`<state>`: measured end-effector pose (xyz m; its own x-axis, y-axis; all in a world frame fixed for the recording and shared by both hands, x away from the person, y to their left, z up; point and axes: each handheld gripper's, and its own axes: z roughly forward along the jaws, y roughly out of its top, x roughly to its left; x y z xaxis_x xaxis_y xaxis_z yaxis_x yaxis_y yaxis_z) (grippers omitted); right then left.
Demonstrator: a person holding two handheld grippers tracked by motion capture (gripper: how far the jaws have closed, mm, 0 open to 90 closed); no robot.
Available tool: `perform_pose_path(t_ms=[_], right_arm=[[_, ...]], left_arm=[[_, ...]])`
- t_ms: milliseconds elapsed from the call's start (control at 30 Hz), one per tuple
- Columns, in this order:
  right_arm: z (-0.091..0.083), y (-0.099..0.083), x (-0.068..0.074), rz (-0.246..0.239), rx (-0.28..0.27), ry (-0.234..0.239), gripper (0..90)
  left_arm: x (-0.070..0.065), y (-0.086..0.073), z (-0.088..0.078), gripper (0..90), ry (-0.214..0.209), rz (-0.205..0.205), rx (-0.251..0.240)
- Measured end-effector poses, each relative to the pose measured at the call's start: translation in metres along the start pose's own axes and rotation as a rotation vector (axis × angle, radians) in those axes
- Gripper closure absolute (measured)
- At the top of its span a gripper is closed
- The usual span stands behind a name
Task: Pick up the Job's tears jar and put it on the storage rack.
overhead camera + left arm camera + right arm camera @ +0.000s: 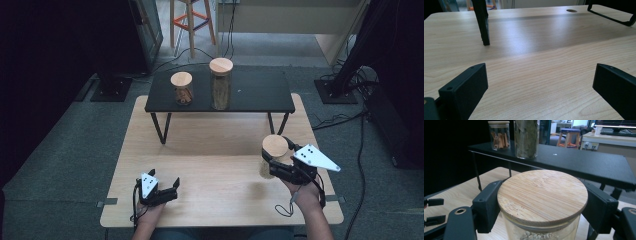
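right hand-held gripper (pixel 274 161): pinching upright jar (pixel 541 205) below its lid | shelf (pixel 260 92) ahead, left-forward | left hand-held gripper (pixel 162 181): spread, idle

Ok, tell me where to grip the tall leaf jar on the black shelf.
Grip the tall jar around its straight glass wall, below the overhanging wooden lid. Come level from the near side: it stands upright by the shelf's front edge, with the shorter jar close alongside.

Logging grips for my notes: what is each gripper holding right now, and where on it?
The right gripper clamps a glass jar just under its bamboo lid. The left gripper is open, holding nothing.
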<state>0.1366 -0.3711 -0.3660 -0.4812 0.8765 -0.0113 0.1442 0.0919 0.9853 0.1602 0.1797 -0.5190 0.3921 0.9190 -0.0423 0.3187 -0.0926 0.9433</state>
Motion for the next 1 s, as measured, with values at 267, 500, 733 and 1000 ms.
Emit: perform_pose_path(t_ms=[267, 500, 733, 1000], right_arm=[[0.009, 0.023, 0.0, -0.007, -0.014, 0.009, 23.8], [0.018, 0.042, -0.004, -0.024, -0.018, 0.02, 23.9], [0.026, 0.062, -0.009, -0.013, -0.015, 0.038, 23.9], [0.03, 0.084, -0.014, -0.018, -0.014, 0.053, 23.9]], left_arm=[[0.0, 0.003, 0.001, 0.0, 0.006, 0.0, 0.014], [-0.001, 0.003, 0.002, 0.0, 0.008, -0.002, 0.019], [-0.001, 0.004, 0.002, 0.0, 0.008, -0.004, 0.021], [-0.001, 0.004, 0.002, 0.0, 0.008, -0.005, 0.023]])
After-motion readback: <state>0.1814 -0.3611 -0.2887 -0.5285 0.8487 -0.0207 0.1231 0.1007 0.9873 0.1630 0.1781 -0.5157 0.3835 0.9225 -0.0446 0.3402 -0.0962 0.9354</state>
